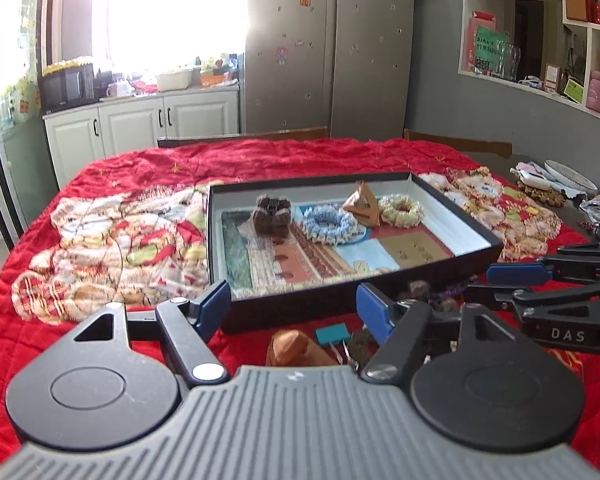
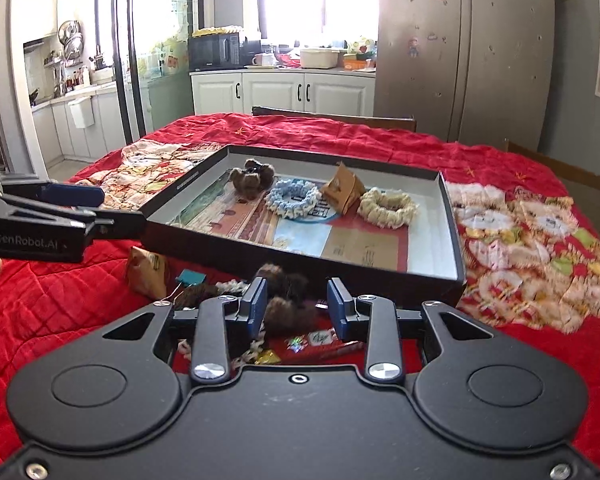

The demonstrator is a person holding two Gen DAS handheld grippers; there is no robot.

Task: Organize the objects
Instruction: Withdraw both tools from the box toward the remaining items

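Observation:
A shallow black box [image 1: 456, 204] [image 2: 454, 220] lies on the red quilt. It holds a brown fuzzy scrunchie [image 1: 272, 210] [image 2: 252, 178], a blue scrunchie [image 1: 332, 222] [image 2: 294, 198], a brown triangular packet [image 1: 362, 204] [image 2: 342, 190] and a cream scrunchie [image 1: 400, 210] [image 2: 388, 204]. My left gripper [image 1: 296, 308] [image 2: 100, 205] stands wide open before the box's near wall, above a brown packet [image 1: 296, 348] [image 2: 146, 270] and a teal binder clip [image 1: 332, 334] [image 2: 190, 277]. My right gripper [image 2: 298, 308] [image 1: 480, 282] is partly open over a brown fluffy hair tie [image 2: 288, 304]; the right pad stands apart from it.
The red quilt [image 1: 260, 160] with its bear pattern covers the whole table. A red wrapper and small sweets [image 2: 320, 344] lie under the right gripper. A plate and clutter [image 1: 568, 178] sit at the far right edge. Chair backs [image 1: 244, 138] stand behind the table.

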